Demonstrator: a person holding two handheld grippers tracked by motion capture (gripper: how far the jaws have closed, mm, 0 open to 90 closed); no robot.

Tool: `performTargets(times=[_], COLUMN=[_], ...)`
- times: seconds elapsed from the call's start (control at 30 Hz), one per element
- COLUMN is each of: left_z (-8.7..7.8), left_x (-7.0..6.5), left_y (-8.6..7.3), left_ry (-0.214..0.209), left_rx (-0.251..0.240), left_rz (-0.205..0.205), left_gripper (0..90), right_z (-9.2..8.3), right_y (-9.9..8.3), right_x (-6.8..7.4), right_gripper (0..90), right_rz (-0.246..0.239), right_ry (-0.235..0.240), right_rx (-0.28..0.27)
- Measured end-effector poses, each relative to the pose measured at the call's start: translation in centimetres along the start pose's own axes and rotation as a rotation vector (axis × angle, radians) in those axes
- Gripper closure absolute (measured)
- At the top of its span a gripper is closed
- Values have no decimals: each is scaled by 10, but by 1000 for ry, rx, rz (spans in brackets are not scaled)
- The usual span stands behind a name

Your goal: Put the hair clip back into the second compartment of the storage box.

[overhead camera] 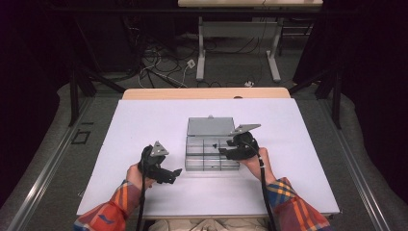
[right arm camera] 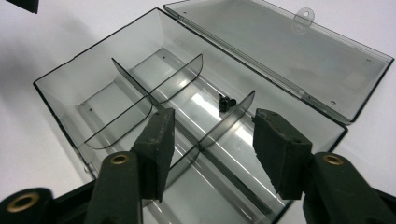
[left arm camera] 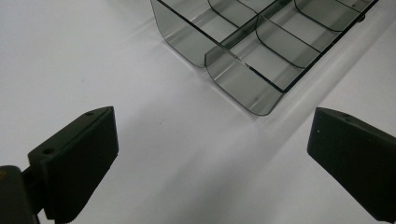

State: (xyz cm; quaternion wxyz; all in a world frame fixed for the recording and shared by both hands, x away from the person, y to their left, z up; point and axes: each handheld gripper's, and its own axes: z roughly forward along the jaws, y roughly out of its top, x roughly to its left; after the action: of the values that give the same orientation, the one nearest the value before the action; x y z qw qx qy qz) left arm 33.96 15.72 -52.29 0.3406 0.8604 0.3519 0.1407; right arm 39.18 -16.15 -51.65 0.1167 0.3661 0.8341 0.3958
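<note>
- Your left gripper rests on the white table, left of the compartment box and just short of its near left corner. Its jaws stand wide apart with nothing between them; in the left gripper view they frame bare table, with the box's rounded corner ahead and toward the right jaw.
- The compartment box is clear smoky plastic, sitting mid-table with its long axis running left to right across your reach. Its hinged lid lies open flat on the far side.
- A small black part, probably a screw or similar fastener, lies on the box floor in a far-row compartment, just beside a curved divider.
- Your right gripper hovers over the right half of the box. Its jaws are parted about halfway and hold nothing; the pads straddle the central divider.
- Key relation: the black part lies ahead of the right gripper and between the lines of its two jaws, toward the lid side. The right hand is clearly nearer; the left is well apart from it.
- Judgement: the part looks deposited; the next call is yours to withdraw right.
</note>
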Motion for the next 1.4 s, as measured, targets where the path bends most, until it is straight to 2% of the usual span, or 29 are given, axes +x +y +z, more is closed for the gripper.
performTargets(times=[0.23,0.3,0.53,0.6,0.8,1.07,1.2,1.4], left_z=[0,0,-1,-1,0,-1,0,0], left_x=[0,1,1,1,2,2,1,1], left_y=[0,0,0,0,0,-1,-1,-1], left_ry=[1,1,-2,-2,-6,-1,-2,2], left_rx=[3,4,7,4,6,7,2,3], left_rz=[1,0,2,2,-2,1,-3,-3], left_gripper=[20,20,20,20,20,20,20,20], right_z=[-6,-8,-15,-17,-25,-35,-40,-49], right_y=[-5,-6,-11,-12,-16,-26,-32,-41], right_x=[-3,-5,-13,-15,-20,-30,-34,-39], right_gripper=[422,404,350,326,258,173,156,142], right_rz=[5,6,39,48,71,88,78,91], right_ry=[-6,-11,-22,-26,-29,-35,-52,-56], right_rx=[-16,-4,-21,-6,-15,-28,-28,-26])
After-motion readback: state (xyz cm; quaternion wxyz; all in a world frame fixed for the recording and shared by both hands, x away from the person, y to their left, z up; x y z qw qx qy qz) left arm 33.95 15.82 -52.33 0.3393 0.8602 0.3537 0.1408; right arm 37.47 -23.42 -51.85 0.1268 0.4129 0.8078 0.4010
